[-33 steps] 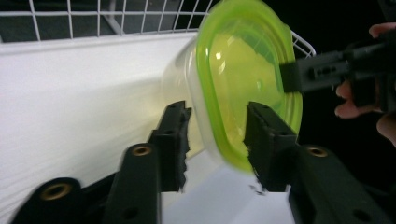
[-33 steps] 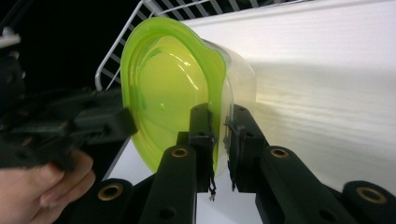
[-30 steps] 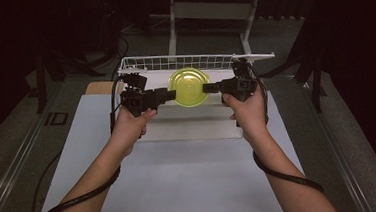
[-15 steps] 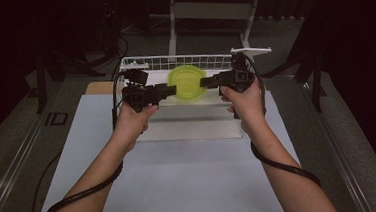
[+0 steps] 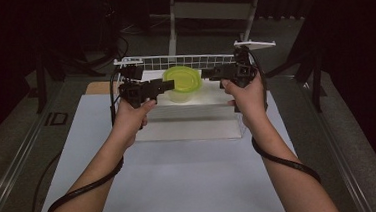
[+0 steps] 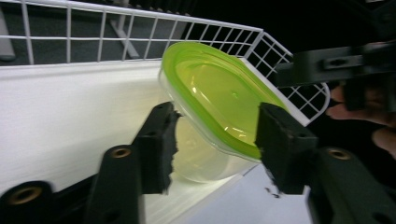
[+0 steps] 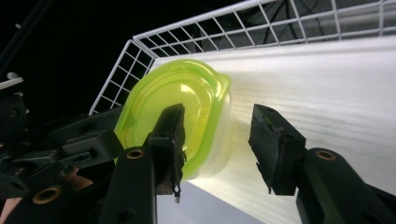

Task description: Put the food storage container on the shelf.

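A clear tub with a lime-green lid (image 5: 182,81) rests tilted on the white ridged board (image 5: 192,116), close to the wire rack (image 5: 173,62). My left gripper (image 5: 160,88) is at its left side and my right gripper (image 5: 208,74) at its right. In the left gripper view the tub (image 6: 219,88) lies between the jaws of the left gripper (image 6: 217,144), which have just been opening. In the right gripper view the tub's rim (image 7: 177,93) sits between the jaws of the right gripper (image 7: 222,144), with a gap to the right pad (image 7: 268,140). These jaws have also just been opening.
The white wire rack (image 6: 140,28) fences the back and sides of the board. A pale mat (image 5: 181,181) covers the table in front. Dark floor and a metal stand (image 5: 172,17) lie beyond the rack. Cables trail along both forearms.
Both pairs of jaws have spread wider around the tub. Hands and tub have shifted slightly toward the wire rack.
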Demonstrator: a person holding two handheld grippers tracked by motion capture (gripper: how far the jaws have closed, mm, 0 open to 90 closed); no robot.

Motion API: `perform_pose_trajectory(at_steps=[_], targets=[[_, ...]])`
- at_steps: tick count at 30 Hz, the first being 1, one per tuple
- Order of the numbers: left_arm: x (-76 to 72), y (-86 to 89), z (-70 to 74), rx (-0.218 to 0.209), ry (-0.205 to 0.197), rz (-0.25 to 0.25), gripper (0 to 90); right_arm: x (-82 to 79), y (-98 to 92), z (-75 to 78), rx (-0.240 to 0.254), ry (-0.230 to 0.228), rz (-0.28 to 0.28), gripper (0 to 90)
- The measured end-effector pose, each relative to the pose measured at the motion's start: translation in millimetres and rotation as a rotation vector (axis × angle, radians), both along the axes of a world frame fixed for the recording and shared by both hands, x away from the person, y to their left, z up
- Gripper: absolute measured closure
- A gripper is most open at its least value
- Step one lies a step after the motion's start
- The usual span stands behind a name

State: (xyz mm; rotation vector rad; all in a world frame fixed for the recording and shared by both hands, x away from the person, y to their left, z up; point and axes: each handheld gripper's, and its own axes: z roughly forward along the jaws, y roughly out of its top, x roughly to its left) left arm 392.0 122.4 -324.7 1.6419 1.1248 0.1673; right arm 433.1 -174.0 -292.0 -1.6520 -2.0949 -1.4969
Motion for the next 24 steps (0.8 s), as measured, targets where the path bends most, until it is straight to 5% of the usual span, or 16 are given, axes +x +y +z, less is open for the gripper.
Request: perform_pose_trajectory(at_steps=[5, 9, 14, 17, 22, 24], targets=[[2.3, 4.3, -4.7, -0.016, 0.004, 0.030, 38.9, -11.9, 5.0, -0.7, -0.018, -0.036, 0.043, 49.7], [-1.0, 9.2, -2.1, -0.030, -0.058, 0.031, 27.7, -21.4, 12.0, -7.0, -0.028, -0.053, 0.073, 49.5], [-8.5, 14.7, 2.9, 0.017, -0.094, 0.058, 19.0, -31.4, 19.8, -14.5, -0.027, -0.065, 0.114, 48.8], [-21.7, 17.9, 1.8, 0.050, -0.146, 0.079, 17.0, -39.6, 24.1, -21.2, -0.028, -0.069, 0.132, 55.5], [-60.2, 18.4, -10.6, 0.103, -0.345, 0.108, 5.5, -53.2, 36.6, -40.5, -0.040, -0.074, 0.159, 76.1], [-73.7, 17.4, -20.3, 0.134, -0.386, 0.112, 4.6, -59.5, 45.2, -48.8, -0.049, -0.102, 0.151, 86.6]])
